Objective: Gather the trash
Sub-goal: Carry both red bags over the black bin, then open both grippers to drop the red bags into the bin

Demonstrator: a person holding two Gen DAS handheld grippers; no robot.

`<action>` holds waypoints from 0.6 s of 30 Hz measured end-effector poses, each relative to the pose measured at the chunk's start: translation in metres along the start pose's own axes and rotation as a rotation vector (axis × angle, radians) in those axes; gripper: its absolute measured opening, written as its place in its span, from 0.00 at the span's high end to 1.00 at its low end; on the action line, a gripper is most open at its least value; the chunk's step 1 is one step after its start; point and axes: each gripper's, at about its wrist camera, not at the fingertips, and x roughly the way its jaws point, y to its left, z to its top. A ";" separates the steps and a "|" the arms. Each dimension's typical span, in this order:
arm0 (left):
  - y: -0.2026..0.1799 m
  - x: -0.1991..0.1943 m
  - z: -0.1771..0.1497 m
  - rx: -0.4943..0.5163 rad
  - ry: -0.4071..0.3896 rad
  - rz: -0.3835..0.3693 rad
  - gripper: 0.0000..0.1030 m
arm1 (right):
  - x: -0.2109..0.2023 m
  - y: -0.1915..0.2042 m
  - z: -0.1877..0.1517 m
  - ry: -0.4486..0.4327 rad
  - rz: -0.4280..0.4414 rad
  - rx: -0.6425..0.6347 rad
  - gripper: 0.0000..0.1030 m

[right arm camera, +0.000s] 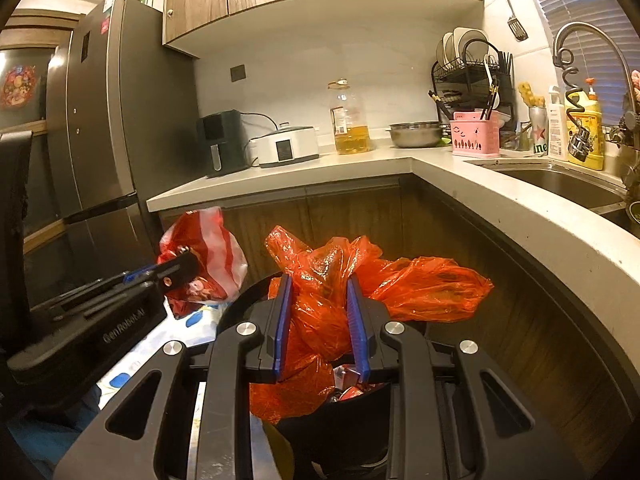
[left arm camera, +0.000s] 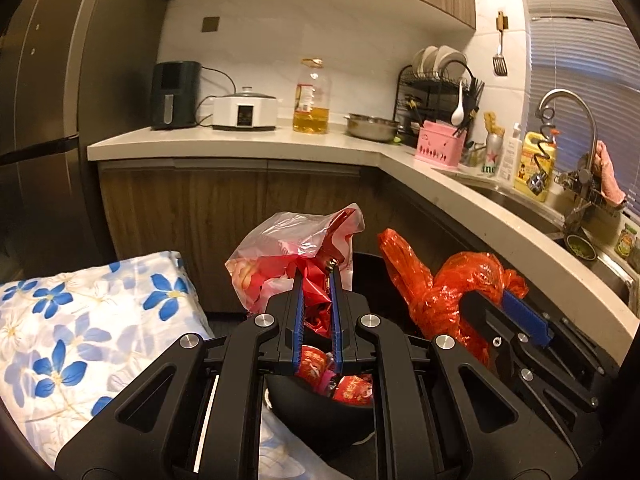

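Item, far left: floral-print bedding, folded, beside the bin; not part of the job.

Item: left gripper, fingers closed on a gathered neck of the clear-and-red plastic bag, which is lifted above the bin's left rim.

Item: black trash bin, on the floor below the corner of the kitchen surface; red wrappers lie inside.

Item: right gripper, fingers clamped on a bunched fold of the orange plastic bag, whose loose end spills over the bin's right side.

Step in hand, as judged: both bag ends are gathered up from the bin, either for tying off or for lifting out.

Next move, as judged: bring the two gathered ends together over the bin mouth, keeping both grips firm; thin film slips and tears easily, and the wrappers could spill.
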 end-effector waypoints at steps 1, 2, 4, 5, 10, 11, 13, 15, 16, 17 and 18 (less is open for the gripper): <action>-0.001 0.003 0.000 0.000 0.004 0.001 0.90 | 0.001 -0.001 0.000 0.001 0.001 -0.002 0.74; -0.002 0.006 0.000 0.000 0.007 0.000 0.90 | 0.002 -0.002 0.000 0.000 -0.001 -0.003 0.74; -0.004 0.011 -0.001 0.002 0.011 -0.003 0.90 | 0.004 -0.004 0.000 0.000 -0.001 -0.006 0.74; -0.003 0.012 -0.001 0.003 0.011 -0.004 0.90 | 0.005 -0.005 0.001 0.000 -0.002 -0.004 0.74; -0.005 0.022 -0.003 0.005 0.018 -0.005 0.90 | 0.009 -0.010 0.002 0.001 -0.004 0.005 0.73; -0.005 0.024 -0.003 0.007 0.019 -0.005 0.90 | 0.010 -0.011 0.002 0.003 -0.004 0.008 0.73; -0.006 0.027 -0.003 0.007 0.023 -0.013 0.90 | 0.012 -0.012 0.003 0.006 -0.006 0.012 0.73; -0.008 0.030 -0.004 0.013 0.029 -0.020 0.90 | 0.014 -0.014 0.004 0.007 -0.005 0.015 0.73; -0.009 0.031 -0.004 0.016 0.029 -0.020 0.90 | 0.015 -0.015 0.005 0.007 -0.005 0.017 0.73; -0.010 0.032 -0.005 0.020 0.031 -0.020 0.89 | 0.016 -0.015 0.005 0.006 -0.005 0.019 0.72; -0.010 0.033 -0.006 0.020 0.034 -0.022 0.89 | 0.016 -0.016 0.005 0.006 -0.005 0.021 0.72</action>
